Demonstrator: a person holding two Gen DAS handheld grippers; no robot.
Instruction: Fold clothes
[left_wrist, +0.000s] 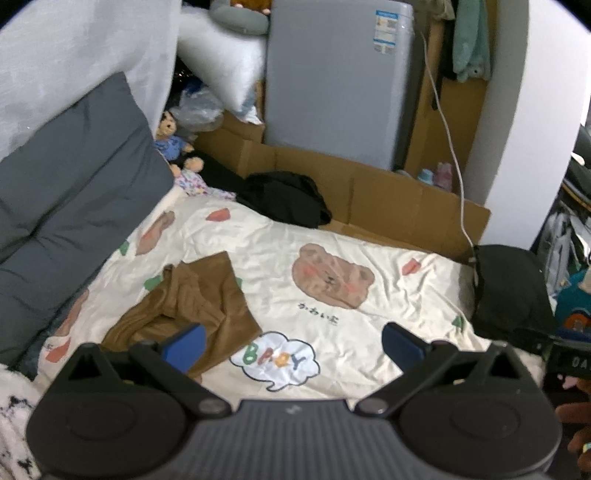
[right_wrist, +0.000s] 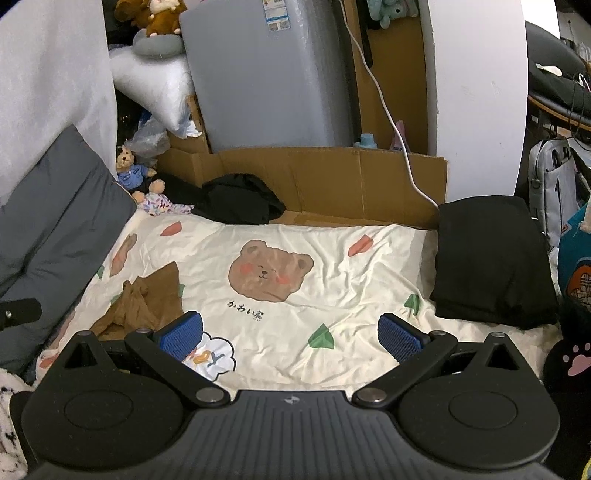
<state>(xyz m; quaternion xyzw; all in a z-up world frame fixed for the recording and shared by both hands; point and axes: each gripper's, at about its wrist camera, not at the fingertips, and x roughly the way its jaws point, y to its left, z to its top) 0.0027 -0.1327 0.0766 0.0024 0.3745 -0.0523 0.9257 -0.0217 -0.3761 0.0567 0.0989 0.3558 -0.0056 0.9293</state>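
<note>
Both the left claw (left_wrist: 293, 341) and right claw (right_wrist: 290, 338) hover spread apart and empty above the cream bear-print bedsheet (right_wrist: 332, 266), where a crumpled brown cloth garment (left_wrist: 192, 302) lies left of the printed bear face (left_wrist: 332, 278).

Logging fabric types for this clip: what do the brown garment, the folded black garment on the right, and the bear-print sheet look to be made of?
Brown garment: thin, limp knit, probably cotton jersey; matte, with soft crumpled folds.
Folded black garment: smooth matte cloth, possibly jersey or a synthetic; too dark to show any weave.
Bear-print sheet: printed woven fabric, likely cotton or a blend; fine sharp creases, faint sheen.
</note>
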